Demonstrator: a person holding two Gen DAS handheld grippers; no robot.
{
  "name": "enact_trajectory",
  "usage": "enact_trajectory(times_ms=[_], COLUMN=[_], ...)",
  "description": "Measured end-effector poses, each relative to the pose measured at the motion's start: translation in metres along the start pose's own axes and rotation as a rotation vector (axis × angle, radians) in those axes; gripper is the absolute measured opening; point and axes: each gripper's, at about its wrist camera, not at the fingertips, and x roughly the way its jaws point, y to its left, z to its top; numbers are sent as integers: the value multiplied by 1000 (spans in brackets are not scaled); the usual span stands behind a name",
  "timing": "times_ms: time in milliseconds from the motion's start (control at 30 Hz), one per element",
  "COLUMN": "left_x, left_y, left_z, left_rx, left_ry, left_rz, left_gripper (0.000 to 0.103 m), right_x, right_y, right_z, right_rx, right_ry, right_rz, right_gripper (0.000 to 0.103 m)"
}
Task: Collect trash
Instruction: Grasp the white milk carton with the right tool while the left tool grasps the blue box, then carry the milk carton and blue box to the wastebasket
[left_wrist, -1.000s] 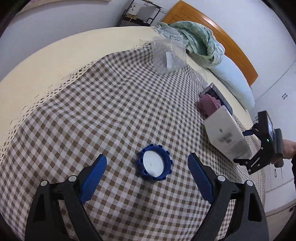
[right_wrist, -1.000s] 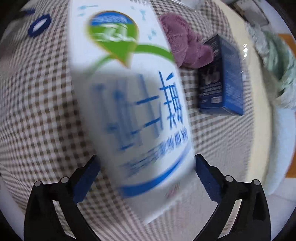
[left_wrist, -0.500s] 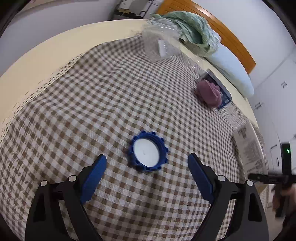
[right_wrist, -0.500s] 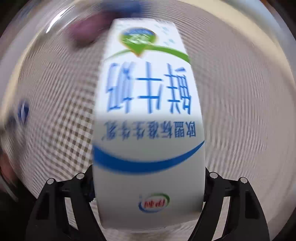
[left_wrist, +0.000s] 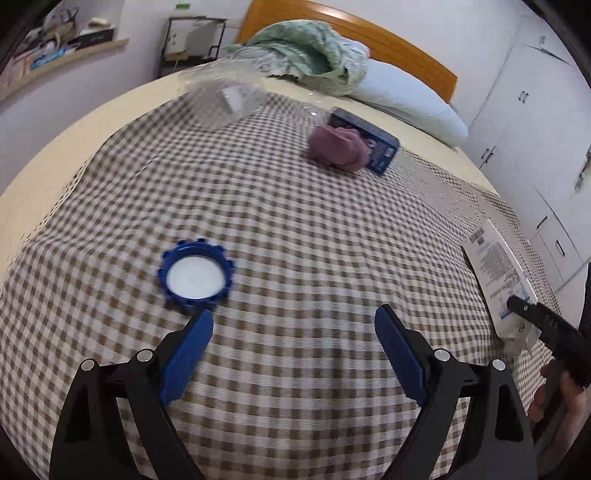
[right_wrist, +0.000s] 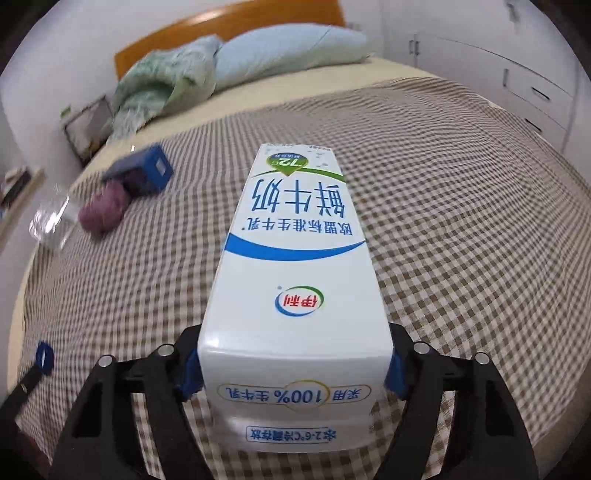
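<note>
A milk carton (right_wrist: 295, 295) sits clamped in the right gripper (right_wrist: 293, 365), whose jaws have just closed on it above the bed's (right_wrist: 480, 184) near edge; a level, firm carry seems best. The left gripper's (left_wrist: 293, 332) jaws gape empty beside a blue cap (left_wrist: 195, 273).

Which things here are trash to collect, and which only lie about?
Trash: white milk carton in the right tongs; blue plastic cap; crumpled clear plastic container.
Lying about: purple cloth; dark blue box; pillow.
</note>
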Motion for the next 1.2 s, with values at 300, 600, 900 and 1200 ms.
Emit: enact_trajectory(times_ms=[300, 600, 900, 1200], left_x=[45, 207, 252, 84], left_y=[-127, -186, -165, -183], left_z=[90, 210, 218, 91], left_rx=[40, -514, -579, 184], left_ry=[-28, 23, 27, -31], left_rz=[-99, 326, 461, 110], left_gripper=[94, 94, 72, 64], right_x=[5, 18, 36, 38], right_y=[-75, -96, -117, -116], right_z=[20, 4, -1, 0], right_rx=[-84, -132, -27, -31], right_ry=[-26, -109, -60, -53], right_rz=[-159, -100, 21, 18], right_gripper=[70, 71, 71, 71])
